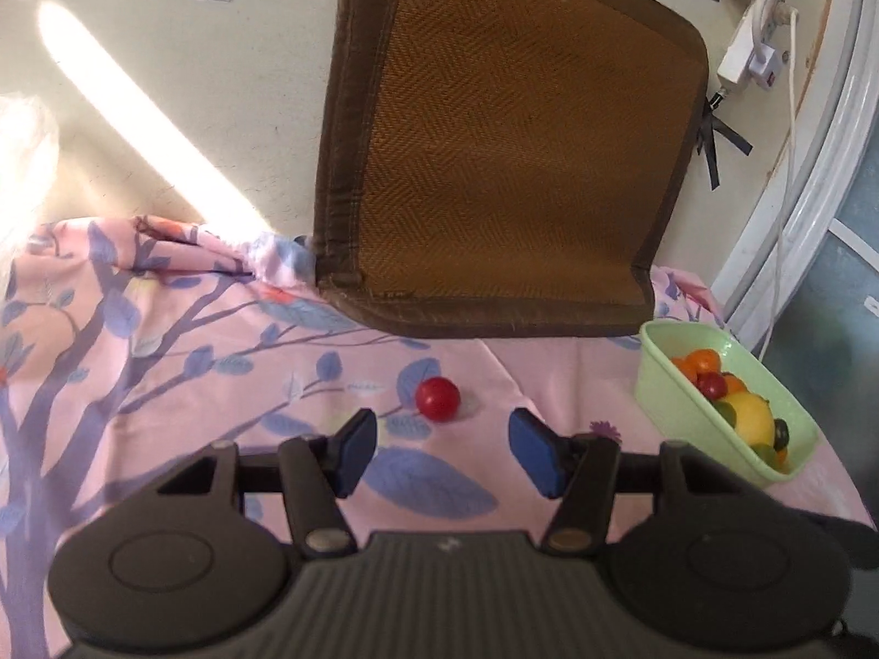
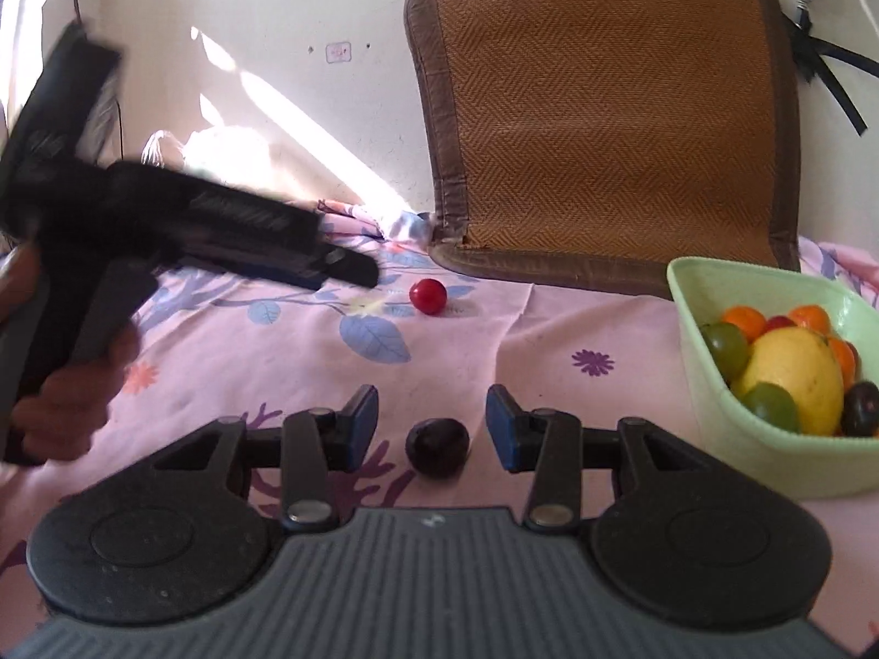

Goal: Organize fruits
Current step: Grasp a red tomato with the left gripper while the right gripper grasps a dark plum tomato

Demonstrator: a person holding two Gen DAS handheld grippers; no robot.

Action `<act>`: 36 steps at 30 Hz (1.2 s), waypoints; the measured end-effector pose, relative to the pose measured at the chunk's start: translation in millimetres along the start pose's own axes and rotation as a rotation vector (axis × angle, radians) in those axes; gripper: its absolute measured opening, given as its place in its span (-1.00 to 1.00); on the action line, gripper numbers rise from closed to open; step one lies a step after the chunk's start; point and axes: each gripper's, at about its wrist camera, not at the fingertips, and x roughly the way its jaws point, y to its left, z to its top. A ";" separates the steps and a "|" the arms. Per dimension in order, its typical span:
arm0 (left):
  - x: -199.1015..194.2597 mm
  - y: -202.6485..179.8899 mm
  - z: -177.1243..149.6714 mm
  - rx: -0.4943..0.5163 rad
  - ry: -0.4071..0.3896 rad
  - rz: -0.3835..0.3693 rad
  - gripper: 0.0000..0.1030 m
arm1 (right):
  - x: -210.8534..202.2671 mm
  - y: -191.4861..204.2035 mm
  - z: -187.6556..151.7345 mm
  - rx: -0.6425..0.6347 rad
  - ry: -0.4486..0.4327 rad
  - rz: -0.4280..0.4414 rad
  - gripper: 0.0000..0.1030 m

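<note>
- Your left hand-held gripper [image 1: 442, 453] hangs over the pink floral cloth [image 1: 220, 384] with its blue pads [image 1: 356, 453] spread wide and nothing between them.
- The red cherry tomato [image 1: 437, 398] lies on the cloth just ahead of that gap, a little left of its centre line, clear of both pads.
- Your right hand-held gripper [image 2: 432, 428] is also wide open, low over the same cloth.
- A dark purple grape [image 2: 438, 447] sits on the cloth right between the right gripper's pads [image 2: 502, 428], roughly centred; a small gap shows on either side, so neither pad touches it.
- In the right wrist view, the same red tomato lies farther off near the foot of the brown woven mat [image 2: 604, 110], and your left gripper's fingers point toward it from the left, blurred, stopping short of it.
- The green basket [image 2: 730, 428] stands to the right of both grippers, near the right gripper and well apart from the tomato.
- Inside the basket you have a yellow lemon [image 2: 796, 379], green grapes [image 2: 725, 348], small orange fruits [image 2: 744, 321] and a dark grape at the near right corner.
- The woven mat leans upright against the wall [image 1: 165, 82] behind the cloth, and a white power strip [image 1: 741, 55] hangs on the wall to its right.
</note>
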 end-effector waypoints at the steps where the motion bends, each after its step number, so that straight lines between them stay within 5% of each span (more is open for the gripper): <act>1: 7.9 -2.9 3.1 0.018 0.002 0.014 0.06 | 1.3 0.0 -0.4 -0.006 0.005 0.003 -0.11; 6: 44.4 -12.1 11.4 0.070 0.030 0.077 0.05 | 7.0 -2.1 -2.3 0.003 0.044 0.014 -0.11; 8: 56.6 -10.6 12.0 0.055 0.066 0.104 -0.10 | 8.6 -0.9 -3.0 -0.004 0.061 0.008 -0.16; 10: 62.7 -7.2 10.3 0.028 0.090 0.062 -0.52 | 9.9 0.2 -3.6 -0.010 0.076 -0.001 -0.34; 13: 57.2 -14.7 5.3 0.056 0.083 0.088 -0.52 | 7.1 -2.3 -3.9 0.007 0.074 -0.009 -0.46; 17: 13.2 -26.2 -8.8 0.057 0.044 0.016 -0.51 | -18.7 -3.3 -10.2 0.041 0.022 0.002 -0.46; 22: -59.9 -45.3 -64.2 0.064 0.041 -0.094 -0.51 | -72.9 5.1 -40.6 0.050 -0.027 -0.026 -0.45; 30: -123.2 -72.6 -142.0 0.110 0.030 -0.091 -0.49 | -109.8 22.4 -80.3 0.026 -0.014 -0.047 -0.43; 36: -129.8 -83.0 -159.0 0.139 0.036 -0.064 -0.43 | -123.9 33.4 -86.3 -0.011 -0.049 -0.061 -0.05</act>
